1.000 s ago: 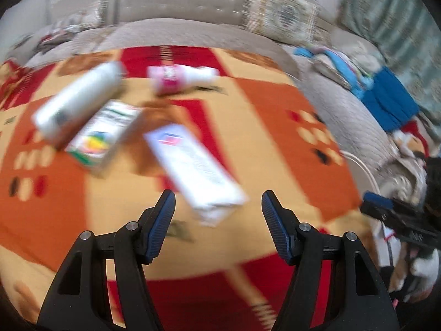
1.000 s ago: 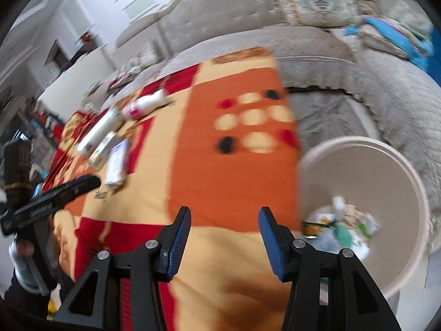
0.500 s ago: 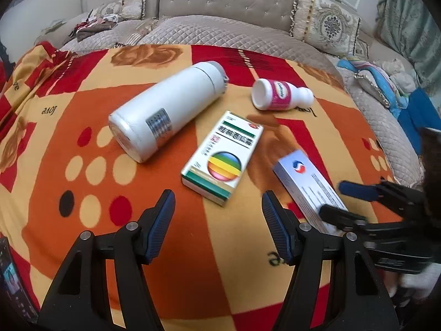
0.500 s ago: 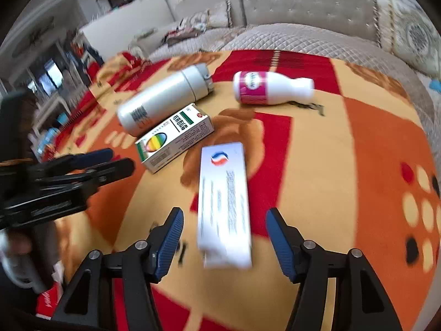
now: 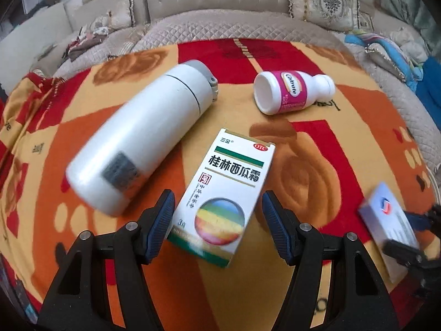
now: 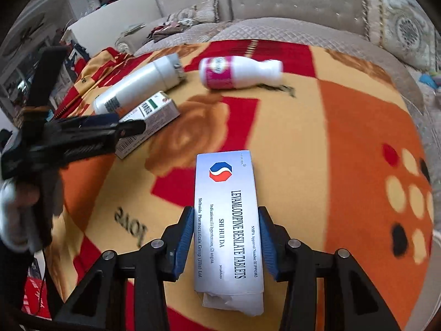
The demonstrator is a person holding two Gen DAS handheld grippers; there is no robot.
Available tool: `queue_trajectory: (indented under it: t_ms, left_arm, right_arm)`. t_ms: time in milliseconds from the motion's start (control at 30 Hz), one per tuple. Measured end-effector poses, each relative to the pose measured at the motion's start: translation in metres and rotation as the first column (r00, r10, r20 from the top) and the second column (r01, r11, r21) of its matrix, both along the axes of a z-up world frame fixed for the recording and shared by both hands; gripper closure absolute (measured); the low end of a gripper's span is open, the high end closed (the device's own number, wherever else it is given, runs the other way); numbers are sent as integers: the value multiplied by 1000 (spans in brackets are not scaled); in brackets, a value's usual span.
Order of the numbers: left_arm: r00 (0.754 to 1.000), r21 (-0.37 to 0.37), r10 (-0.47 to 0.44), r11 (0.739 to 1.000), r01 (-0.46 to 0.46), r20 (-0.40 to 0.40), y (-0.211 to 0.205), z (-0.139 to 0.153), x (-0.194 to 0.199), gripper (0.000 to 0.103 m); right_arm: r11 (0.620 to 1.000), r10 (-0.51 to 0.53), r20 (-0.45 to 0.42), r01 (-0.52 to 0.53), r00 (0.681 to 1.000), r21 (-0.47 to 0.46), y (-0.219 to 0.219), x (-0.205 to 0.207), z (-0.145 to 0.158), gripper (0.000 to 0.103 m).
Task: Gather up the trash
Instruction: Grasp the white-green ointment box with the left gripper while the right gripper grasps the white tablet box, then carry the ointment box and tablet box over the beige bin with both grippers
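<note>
Right gripper [image 6: 224, 244] just closing, pinching tablet box [image 6: 226, 215] lower centre — light, crushable card, grip long sides. Left gripper [image 5: 217, 226] spread around rainbow box [image 5: 223, 198] — not touching yet.

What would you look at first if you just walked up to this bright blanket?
Probably the silver tablet box with the red-and-blue badge, right between the right gripper jaws, which have just been closing onto its sides. Next, the white box with the rainbow ball lies between the open left gripper jaws. Behind them lie a big white flask and a small pink-labelled bottle.
</note>
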State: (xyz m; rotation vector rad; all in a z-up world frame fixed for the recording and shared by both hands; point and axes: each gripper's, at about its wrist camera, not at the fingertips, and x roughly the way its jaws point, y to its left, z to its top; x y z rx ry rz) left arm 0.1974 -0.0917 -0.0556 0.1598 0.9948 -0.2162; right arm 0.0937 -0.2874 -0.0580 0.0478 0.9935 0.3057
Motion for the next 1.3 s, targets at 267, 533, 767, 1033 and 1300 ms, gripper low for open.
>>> queue_trajectory:
  t_ms: [267,533,767,1033,1300]
  left_arm:
    - [999,-27,25,999,-26,-35,-3,-7,10,39]
    - [999,-81,-4,997,1,-32,-6,2,-31,47]
    - [999,-102,-34,994,34,1,-14,16,-75,47]
    - [999,-123,-51,991,53,17,-24,23,-115,47]
    - [996,-136,-80,987,83,24,-42,27,-148,48]
  right_arm:
    - [999,-28,10,28,1000,27,-14,-8,-6,58]
    - [1000,-20,32,20,999,14,-9,-14,-4,59]
    - [998,-40,59,37,997,52,-14,-43,10,59]
    - [996,-68,67,63,995,64,-21,-73,15,59]
    - [993,-104,82,99,991,62,-35,-96,19,59]
